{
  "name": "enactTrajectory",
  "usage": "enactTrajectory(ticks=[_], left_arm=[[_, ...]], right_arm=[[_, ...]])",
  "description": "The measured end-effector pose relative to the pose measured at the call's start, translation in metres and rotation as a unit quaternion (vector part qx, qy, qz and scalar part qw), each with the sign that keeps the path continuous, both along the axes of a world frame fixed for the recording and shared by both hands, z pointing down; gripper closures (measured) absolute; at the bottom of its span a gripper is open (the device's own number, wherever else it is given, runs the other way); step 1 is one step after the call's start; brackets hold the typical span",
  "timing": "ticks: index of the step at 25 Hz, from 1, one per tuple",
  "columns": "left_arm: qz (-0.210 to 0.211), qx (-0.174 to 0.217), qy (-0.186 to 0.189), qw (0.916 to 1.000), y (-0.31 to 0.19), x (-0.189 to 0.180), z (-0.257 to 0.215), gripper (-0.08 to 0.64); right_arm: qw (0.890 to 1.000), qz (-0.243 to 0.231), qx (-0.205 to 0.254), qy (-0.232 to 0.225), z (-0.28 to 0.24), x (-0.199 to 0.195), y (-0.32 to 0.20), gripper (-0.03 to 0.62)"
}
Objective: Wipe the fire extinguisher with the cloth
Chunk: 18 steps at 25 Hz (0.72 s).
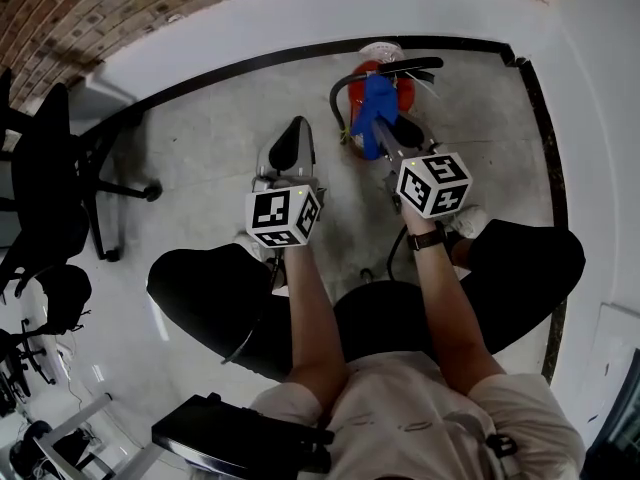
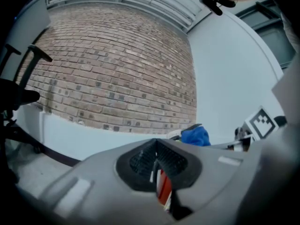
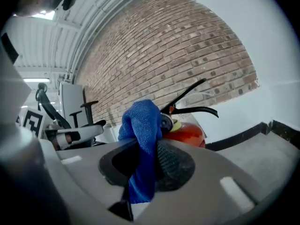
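Our right gripper [image 3: 147, 161] pinches the cloth [image 3: 140, 125], left gripper [image 2: 157, 165] closed empty; we should press firmly down the fire extinguisher [image 3: 190, 132]

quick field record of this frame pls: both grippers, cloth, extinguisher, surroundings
left gripper: shut, empty, held left of the extinguisher in the head view
right gripper: shut on cloth
cloth: blue, bunched above the jaws, at the extinguisher's head; contact unclear
fire extinguisher: red, standing on the floor by the white wall
surroundings: brick wall, office chair to the left
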<state>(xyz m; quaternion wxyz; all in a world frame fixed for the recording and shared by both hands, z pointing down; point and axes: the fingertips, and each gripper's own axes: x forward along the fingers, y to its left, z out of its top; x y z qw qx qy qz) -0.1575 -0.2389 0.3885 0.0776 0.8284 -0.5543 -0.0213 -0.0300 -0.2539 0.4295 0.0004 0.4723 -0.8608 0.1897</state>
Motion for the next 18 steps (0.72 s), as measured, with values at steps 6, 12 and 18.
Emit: enactTrajectory(ticks=[6, 12, 18], left_arm=[[0.007, -0.015, -0.002, 0.9999, 0.002, 0.004, 0.017, 0.558], [0.006, -0.035, -0.012, 0.9993, -0.004, 0.006, 0.041, 0.558], [0.008, -0.069, -0.016, 0.9974, -0.013, 0.015, 0.081, 0.558]], right_arm=[[0.994, -0.002, -0.086, 0.061, 0.095, 0.0, 0.025, 0.518], [0.976, -0.023, -0.179, 0.118, 0.217, 0.005, 0.023, 0.517], [0.959, -0.074, -0.205, 0.183, 0.316, -0.012, 0.018, 0.52]])
